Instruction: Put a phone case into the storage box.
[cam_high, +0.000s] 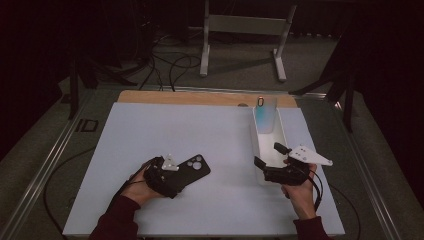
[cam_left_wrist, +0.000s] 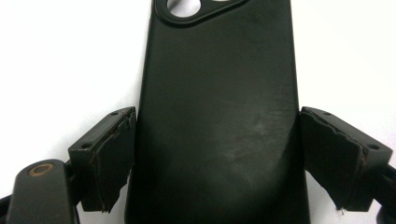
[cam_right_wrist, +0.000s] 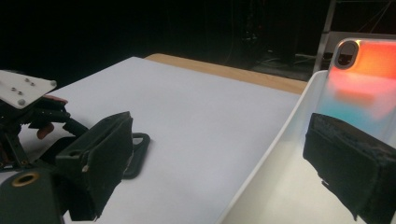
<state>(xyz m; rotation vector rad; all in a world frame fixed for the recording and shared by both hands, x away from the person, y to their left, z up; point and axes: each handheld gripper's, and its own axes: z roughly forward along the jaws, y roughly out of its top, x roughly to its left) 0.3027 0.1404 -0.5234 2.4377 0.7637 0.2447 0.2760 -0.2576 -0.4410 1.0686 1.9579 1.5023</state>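
Observation:
A black phone case (cam_high: 194, 166) (cam_left_wrist: 219, 84) lies back up on the white mat (cam_high: 175, 125), its camera cutout pointing away from me. My left gripper (cam_high: 183, 176) (cam_left_wrist: 217, 158) is shut on its near end, a pad against each long edge. A narrow white tray (cam_high: 281, 135) (cam_right_wrist: 275, 140) stands at the right, and an iridescent phone case (cam_high: 265, 115) (cam_right_wrist: 369, 79) leans upright at its far end. My right gripper (cam_high: 268, 154) (cam_right_wrist: 229, 163) is open, its jaws astride the tray's left wall near the front, holding nothing. The left gripper (cam_right_wrist: 28, 116) and black case (cam_right_wrist: 137, 151) also appear in the right gripper view.
A strip of wooden tabletop (cam_high: 200, 97) shows behind the mat. Beyond the table, a metal stand (cam_high: 245, 25) and loose cables (cam_high: 165, 65) sit on the dark floor. Metal rails (cam_high: 45, 165) run along the table's sides.

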